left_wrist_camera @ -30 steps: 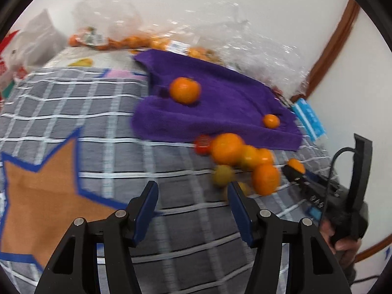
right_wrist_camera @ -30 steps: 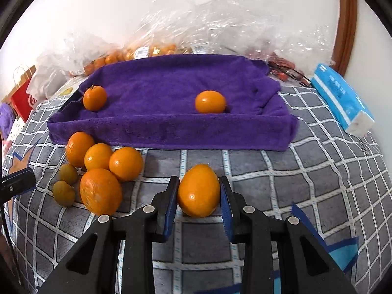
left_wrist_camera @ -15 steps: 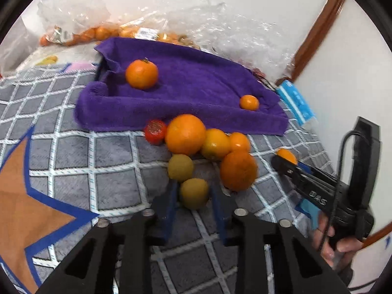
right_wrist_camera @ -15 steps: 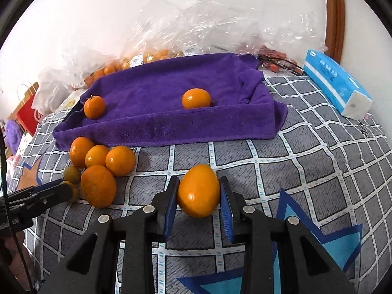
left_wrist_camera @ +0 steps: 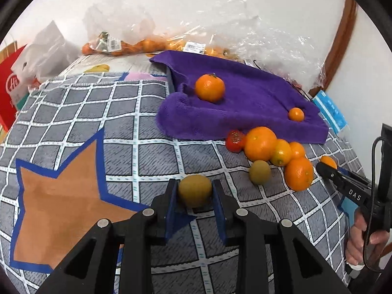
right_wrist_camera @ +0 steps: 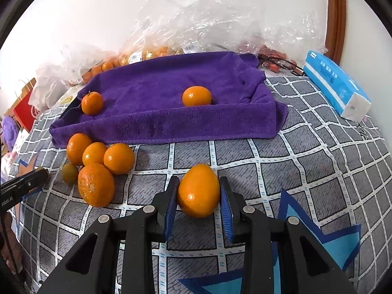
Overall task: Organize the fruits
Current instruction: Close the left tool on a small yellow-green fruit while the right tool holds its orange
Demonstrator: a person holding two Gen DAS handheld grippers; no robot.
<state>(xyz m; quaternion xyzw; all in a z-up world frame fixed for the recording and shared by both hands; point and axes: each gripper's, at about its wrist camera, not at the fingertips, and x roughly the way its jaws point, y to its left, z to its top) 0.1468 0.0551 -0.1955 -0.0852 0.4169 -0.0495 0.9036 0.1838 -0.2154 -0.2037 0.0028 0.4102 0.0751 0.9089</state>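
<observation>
Left wrist view: left claw (left_wrist_camera: 194, 197) narrow, pads clamped on a small green-brown fruit (left_wrist_camera: 194, 190), held just above the checked blanket (left_wrist_camera: 73, 112), away from the fruit pile (left_wrist_camera: 274, 152) that sits against the near edge of the purple towel (left_wrist_camera: 245, 103). The fruit is nearly round; no clear long axis, no stem visible. One stemmed orange (left_wrist_camera: 210, 87) and one small orange (left_wrist_camera: 296, 114) lie on the towel, well apart. Right wrist view: right claw (right_wrist_camera: 199, 196) narrow, gripping an egg-shaped orange fruit (right_wrist_camera: 199, 191). Its long axis stands roughly upright, narrower end up and leaning slightly right. It sits clear of the pile (right_wrist_camera: 98, 161), short of the towel (right_wrist_camera: 171, 98). Judgement: both fruits look bound for the towel. Carry each above the raised front fold, set down in open cloth away from the two resting oranges, then release low so nothing rolls. Lay the egg-shaped one on its side.
</observation>
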